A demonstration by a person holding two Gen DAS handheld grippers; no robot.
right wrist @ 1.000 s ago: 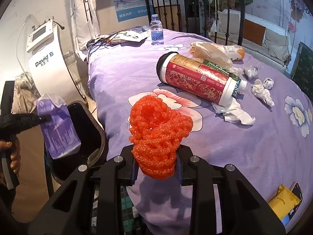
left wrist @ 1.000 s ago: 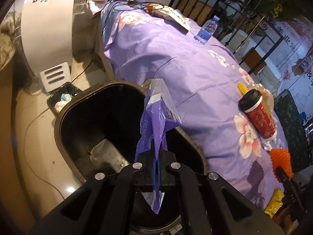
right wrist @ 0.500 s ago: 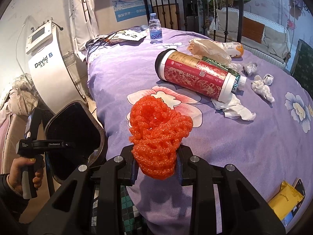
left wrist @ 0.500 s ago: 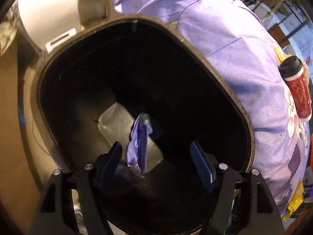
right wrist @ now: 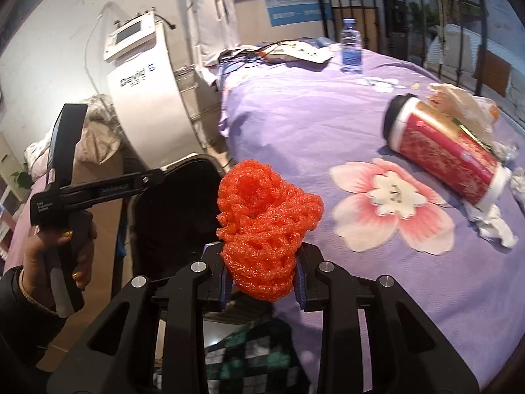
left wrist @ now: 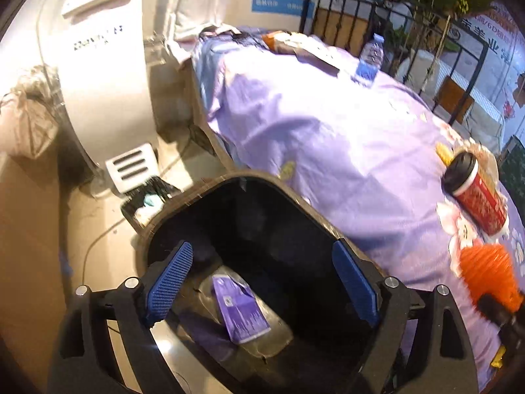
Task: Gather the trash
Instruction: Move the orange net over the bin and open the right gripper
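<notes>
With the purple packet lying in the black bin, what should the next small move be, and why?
Probably carry the right hand-held gripper sideways until it is over the black bin, then open it. It is shut on the orange mesh ball, which hangs just beside the bin's opening. The left hand-held gripper is open and empty, its purple packet already at the bottom.

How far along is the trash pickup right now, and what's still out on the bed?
Done: the purple wrapper lies at the bottom of the black bin; the left gripper, whose jaws have just been opening, is empty above it. In hand: the right gripper grips the orange mesh near the bin. Left on the bed: red cup, crumpled tissues, plastic bag, water bottle.
</notes>
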